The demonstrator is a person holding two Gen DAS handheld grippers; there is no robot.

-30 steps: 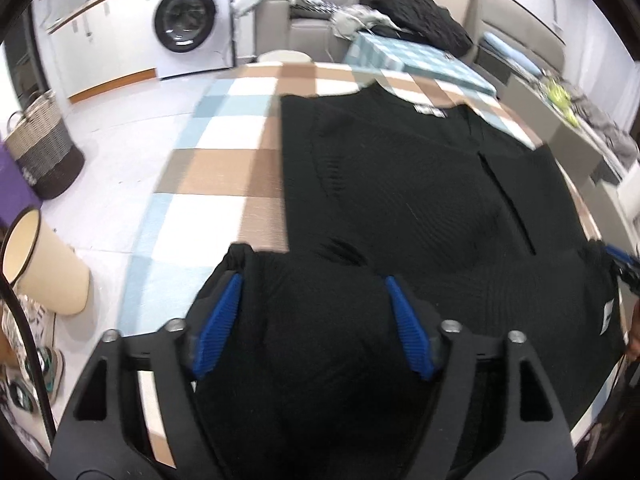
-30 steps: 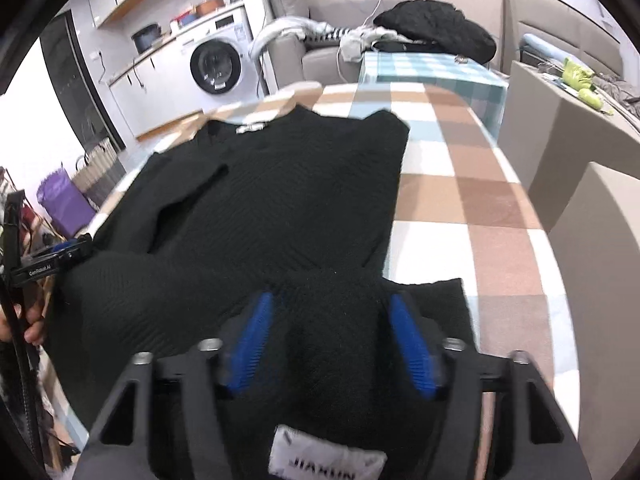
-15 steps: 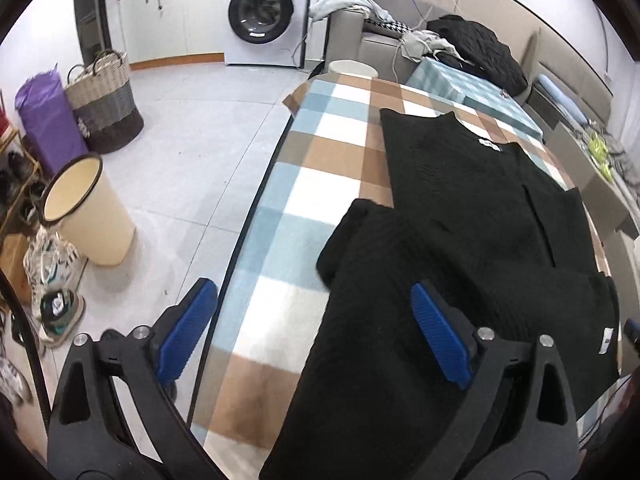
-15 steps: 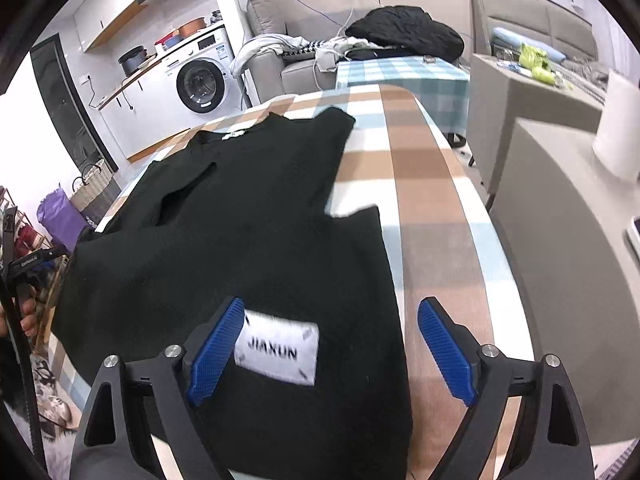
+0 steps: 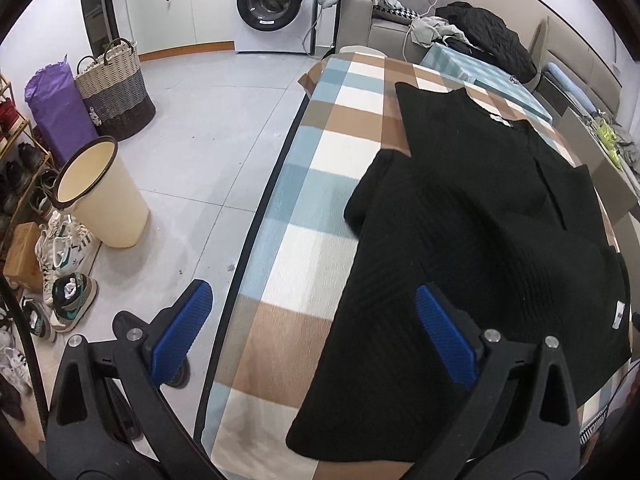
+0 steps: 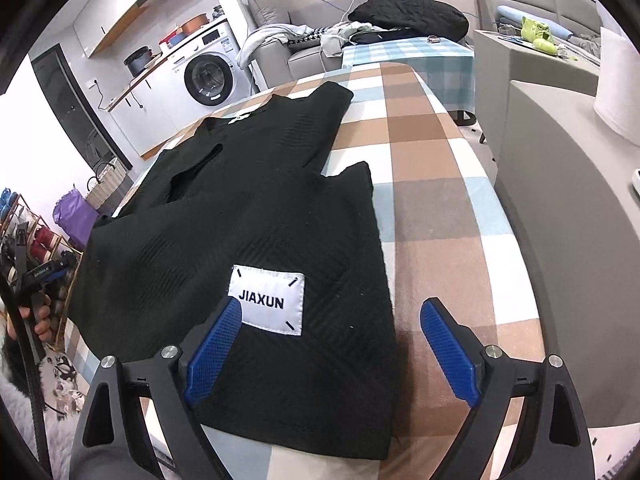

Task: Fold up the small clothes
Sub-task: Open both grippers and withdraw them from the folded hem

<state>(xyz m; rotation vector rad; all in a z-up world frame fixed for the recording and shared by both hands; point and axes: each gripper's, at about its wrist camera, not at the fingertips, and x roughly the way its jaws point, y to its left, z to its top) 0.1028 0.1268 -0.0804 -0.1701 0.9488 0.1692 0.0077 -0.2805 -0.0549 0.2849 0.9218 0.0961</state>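
The left gripper (image 5: 310, 334) and right gripper (image 6: 330, 354) are hovering with blue-padded fingers spread wide, gripping nothing. Just beyond them, the black ribbed knit garment (image 6: 240, 220) with a white JIAXUN label (image 6: 267, 303) is lying partly folded on the brown-blue-white checked tablecloth (image 5: 320, 184).

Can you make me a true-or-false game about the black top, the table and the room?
1. The black top lies on a checked cloth. True.
2. The white label reads JIAXUN. True.
3. The right gripper is squeezing the top. False: its jaws stand open, pressing nothing.
4. A red bucket stands on the floor. False: the bin there is cream.
5. A washing machine stands at the back of the room. True.
6. The left gripper holds a sock. False: its jaws are open and empty.
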